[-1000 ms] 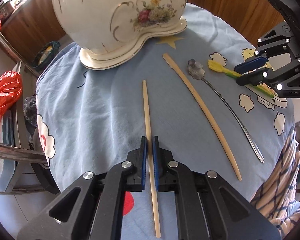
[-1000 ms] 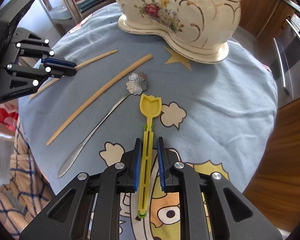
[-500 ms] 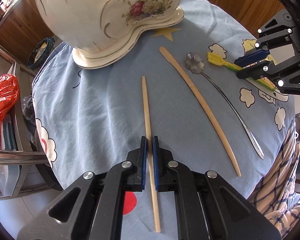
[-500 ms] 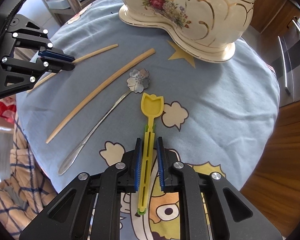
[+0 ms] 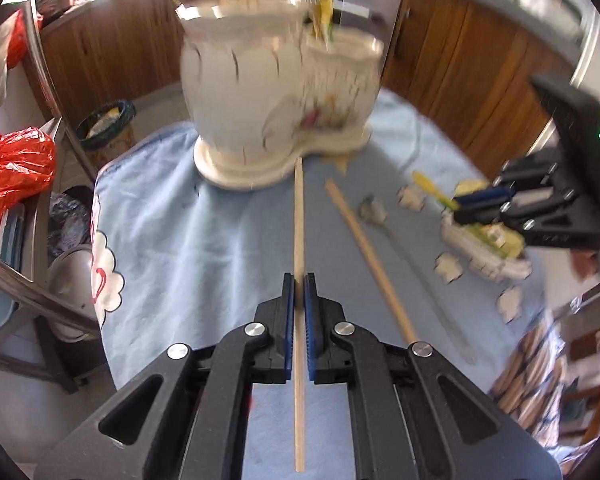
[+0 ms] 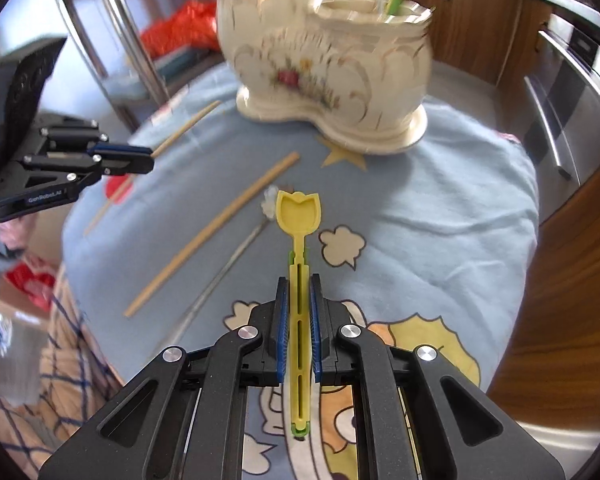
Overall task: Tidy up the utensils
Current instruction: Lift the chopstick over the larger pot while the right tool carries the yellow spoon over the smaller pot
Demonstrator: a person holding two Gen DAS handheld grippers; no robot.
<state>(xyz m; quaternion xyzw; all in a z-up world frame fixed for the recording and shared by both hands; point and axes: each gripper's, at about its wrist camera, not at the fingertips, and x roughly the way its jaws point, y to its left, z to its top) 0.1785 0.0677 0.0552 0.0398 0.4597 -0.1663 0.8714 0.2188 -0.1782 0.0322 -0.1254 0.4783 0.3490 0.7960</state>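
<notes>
My left gripper [image 5: 299, 280] is shut on a thin wooden chopstick [image 5: 299, 216] and holds it off the blue cloth, pointing at the cream ceramic utensil holder [image 5: 276, 108]. My right gripper [image 6: 299, 280] is shut on a yellow tulip-shaped plastic spoon [image 6: 298, 216], lifted above the cloth and pointing at the holder [image 6: 328, 68]. A second wooden stick [image 6: 216, 228] and a metal flower-head spoon [image 6: 236, 256] lie on the cloth between the grippers. The holder has utensils standing in it.
The round table has a blue cartoon cloth [image 5: 204, 240]. A red plastic bag [image 5: 12, 168] and a metal rack [image 5: 40, 80] stand at the left, wooden cabinets [image 5: 452, 60] behind. A checked cloth [image 6: 40, 352] hangs at the table's edge.
Both grippers have tilted up and lifted their utensils off the cloth. The views have swung from looking down at the table to looking at the holder's side and rim.
</notes>
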